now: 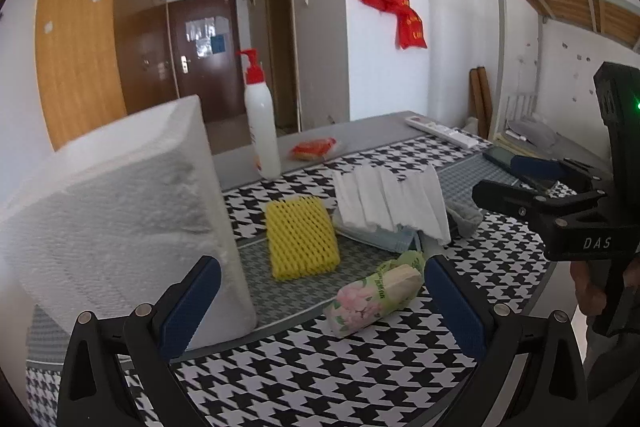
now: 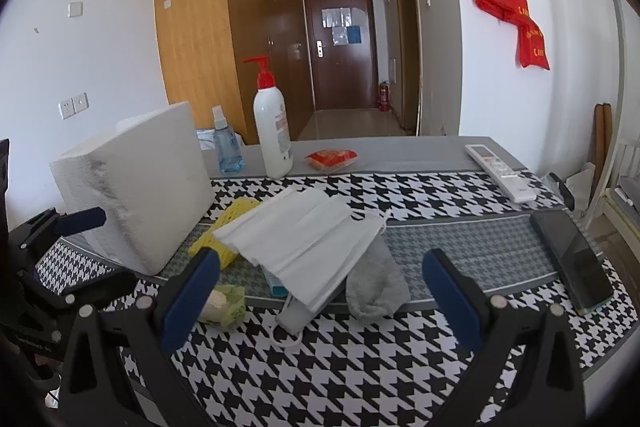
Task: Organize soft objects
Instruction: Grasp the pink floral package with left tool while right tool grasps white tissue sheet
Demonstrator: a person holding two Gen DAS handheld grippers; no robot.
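Soft objects sit bunched mid-cloth in the left wrist view: a yellow foam net (image 1: 301, 238), a floral tissue pack (image 1: 374, 294) and white masks (image 1: 394, 205), with the left gripper (image 1: 320, 303) spread wide and empty before the tissue pack, so I judge a first pick is being lined up. In the right wrist view, the right gripper (image 2: 320, 297) is likewise spread over the masks (image 2: 304, 245) and a grey sock (image 2: 376, 287); next it must lower and pinch one item.

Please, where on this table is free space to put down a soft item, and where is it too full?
Free: the houndstooth cloth in front of the right gripper, and the checked strip between the grey sock and the phone. Crowded: around the white masks, yellow foam net and tissue pack.
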